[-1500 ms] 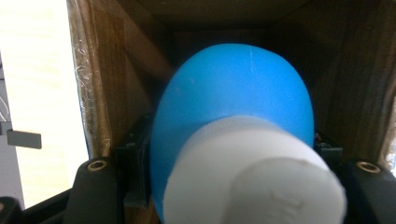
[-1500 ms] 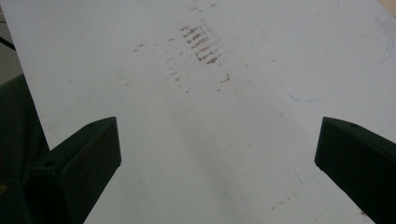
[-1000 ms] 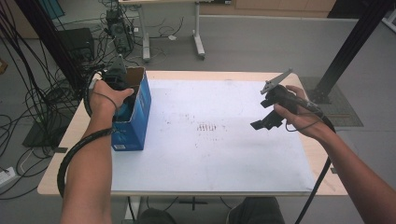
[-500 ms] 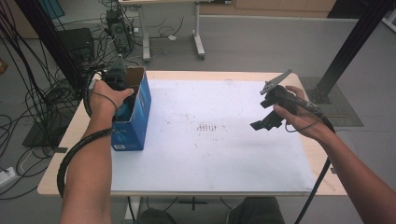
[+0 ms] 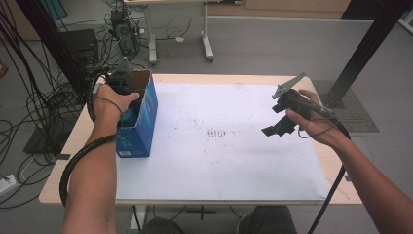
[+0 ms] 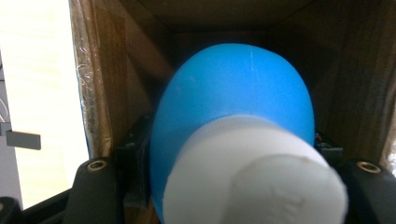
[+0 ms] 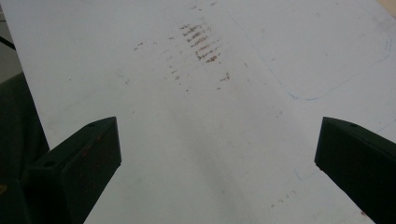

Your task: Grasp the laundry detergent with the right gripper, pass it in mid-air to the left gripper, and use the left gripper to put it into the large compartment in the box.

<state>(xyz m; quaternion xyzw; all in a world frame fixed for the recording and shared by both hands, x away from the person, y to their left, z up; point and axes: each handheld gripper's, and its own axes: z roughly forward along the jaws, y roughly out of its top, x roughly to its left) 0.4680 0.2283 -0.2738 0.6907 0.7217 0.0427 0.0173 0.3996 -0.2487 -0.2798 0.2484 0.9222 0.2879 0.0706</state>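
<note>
Jaws, left: closed on a blue bottle point(image 6: 233, 116) with a white cap point(image 6: 254, 177), held cap toward the camera.
Bottle place: inside the open blue box point(image 5: 141, 119), at 9 o'clock on the table point(image 5: 234, 80); likely mid-way in or out of the box.
Left gripper point(image 5: 127, 92): dipped into the box mouth, wrist bent down.
Right gripper point(image 5: 275, 130): jaws wide apart, holding nothing, hovering at 3 o'clock over the white sheet point(image 5: 219, 161), seemingly waiting.

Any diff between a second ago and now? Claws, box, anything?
No visible change. The left claw stays down inside the blue box, shut on a blue bottle with a white cap. The right claw still hangs open above the white sheet, nothing between its jaws. Box and both hands sit where they were.
</note>
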